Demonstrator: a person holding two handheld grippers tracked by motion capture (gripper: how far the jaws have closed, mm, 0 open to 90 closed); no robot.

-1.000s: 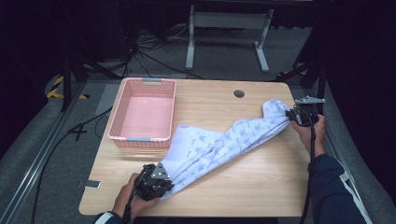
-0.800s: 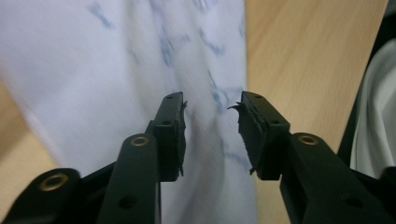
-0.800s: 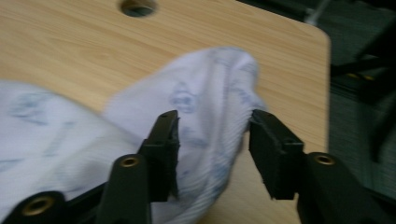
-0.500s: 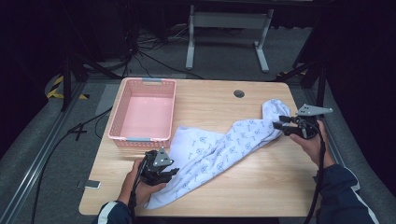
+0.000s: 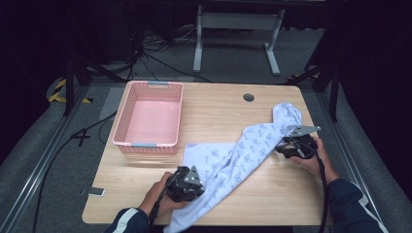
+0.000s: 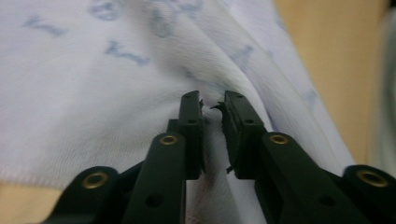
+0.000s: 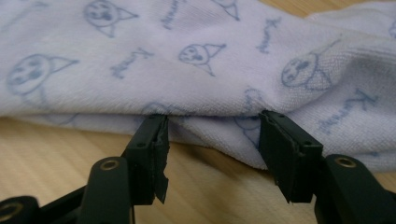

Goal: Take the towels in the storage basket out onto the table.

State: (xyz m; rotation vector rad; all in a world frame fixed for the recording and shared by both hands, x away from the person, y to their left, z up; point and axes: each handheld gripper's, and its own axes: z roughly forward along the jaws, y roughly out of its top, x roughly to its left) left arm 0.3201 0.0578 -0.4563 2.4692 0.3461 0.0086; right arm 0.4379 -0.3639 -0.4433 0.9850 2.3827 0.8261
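A pale towel (image 5: 243,150) printed with blue cat faces lies slantwise across the wooden table (image 5: 214,107), from the front edge up to the far right. My left gripper (image 5: 199,187) is at its near end. In the left gripper view the jaws (image 6: 212,100) have just been closing and pinch a fold of the towel (image 6: 93,70). My right gripper (image 5: 282,149) is beside the towel's far part. Its jaws (image 7: 212,123) have just been opening and stand wide, their tips at the hem of the towel (image 7: 210,56) with nothing pressed between them.
A pink plastic basket (image 5: 145,144) stands at the table's left, with nothing in it. A round cable hole (image 5: 248,97) is near the far edge. A small flat tag (image 5: 92,191) lies at the front left corner. Cables and a metal stand are on the floor beyond.
My right gripper came in from the far right corner toward the person and lower, and its jaws parted from the towel end. My left gripper shifted right along the towel.
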